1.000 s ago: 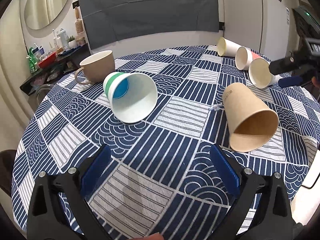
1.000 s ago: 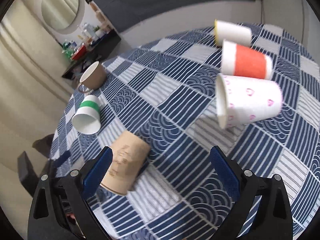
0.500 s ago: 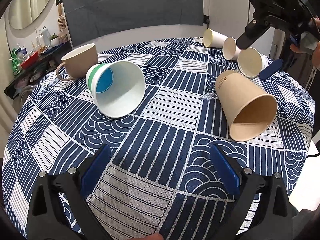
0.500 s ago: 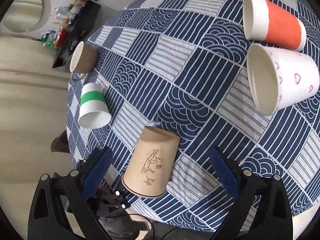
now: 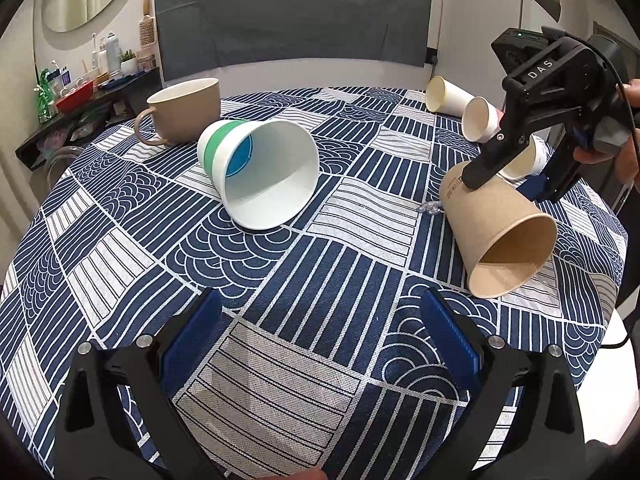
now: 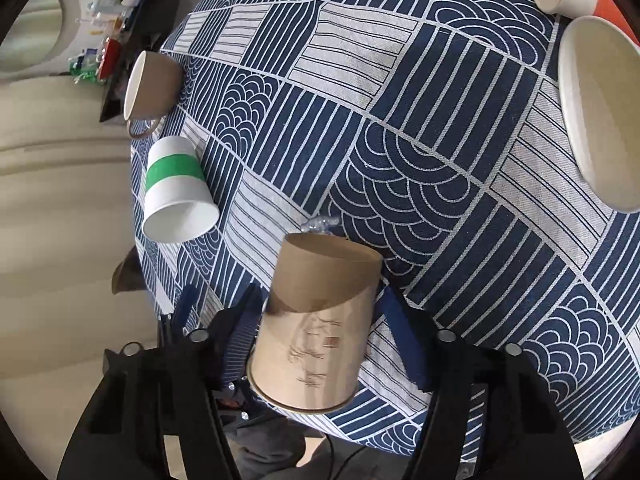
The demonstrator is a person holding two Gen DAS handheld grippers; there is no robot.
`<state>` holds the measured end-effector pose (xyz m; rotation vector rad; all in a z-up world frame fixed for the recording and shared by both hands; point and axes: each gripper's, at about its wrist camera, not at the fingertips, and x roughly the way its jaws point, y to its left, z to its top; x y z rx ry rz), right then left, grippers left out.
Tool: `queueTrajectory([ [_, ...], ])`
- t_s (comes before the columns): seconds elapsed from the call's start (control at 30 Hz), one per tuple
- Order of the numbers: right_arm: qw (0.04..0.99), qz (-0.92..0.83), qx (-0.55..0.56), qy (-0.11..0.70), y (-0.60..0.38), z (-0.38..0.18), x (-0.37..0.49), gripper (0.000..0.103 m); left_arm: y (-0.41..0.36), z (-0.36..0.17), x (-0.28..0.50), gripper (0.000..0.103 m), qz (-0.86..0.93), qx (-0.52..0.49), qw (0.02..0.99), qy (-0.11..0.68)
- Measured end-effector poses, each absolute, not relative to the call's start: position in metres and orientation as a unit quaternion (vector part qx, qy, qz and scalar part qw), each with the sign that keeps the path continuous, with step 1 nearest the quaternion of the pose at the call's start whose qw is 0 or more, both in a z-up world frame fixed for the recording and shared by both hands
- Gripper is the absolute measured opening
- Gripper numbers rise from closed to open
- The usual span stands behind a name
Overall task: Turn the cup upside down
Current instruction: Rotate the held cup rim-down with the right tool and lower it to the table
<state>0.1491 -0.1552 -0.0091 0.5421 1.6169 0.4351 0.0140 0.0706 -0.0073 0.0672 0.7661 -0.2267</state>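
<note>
Brown cup [image 6: 316,324] lies on its side near the table [image 5: 280,360] edge, mouth toward the left gripper [image 5: 324,344]. The right gripper [image 6: 320,344] now straddles it, jaws wide, one blue pad either side of the wall; contact cannot be told.

Change: half a second ago the right gripper was above and short of the cup; a second ago it was off by the three far cups. It has dropped in from behind the cup's base. The left view confirms this, one finger crossing in front of the base end.

Meaning, as judged: approach is done, closing comes next, then the turn onto the rim. The thin paper wall may dent under squeeze.

Left gripper wide open, holding nothing, hovering low; it has crept nearer. Green-banded cup [image 5: 260,176] and mug [image 5: 184,110] unmoved.
</note>
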Motion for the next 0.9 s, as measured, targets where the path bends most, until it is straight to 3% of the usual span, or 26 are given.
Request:
queueTrajectory([
  [0.2,0.669,0.194,0.237,0.678,-0.164,0.002,0.152,0.053,0.063,-0.008,0.013,0.097,-0.097,0.058,0.922,0.371],
  [0.37,0.741,0.186,0.215,0.608,-0.173,0.034,0.161,0.053,0.063,-0.006,0.01,0.097,-0.091,0.061,0.926,0.361],
  [0.57,0.859,0.126,0.091,0.487,-0.159,0.06,0.173,0.053,0.063,-0.005,0.008,0.097,-0.091,0.061,0.928,0.356],
  [0.9,0.903,0.131,-0.023,0.409,-0.123,0.052,0.162,0.053,0.069,-0.007,0.012,0.097,-0.098,0.041,0.924,0.366],
])
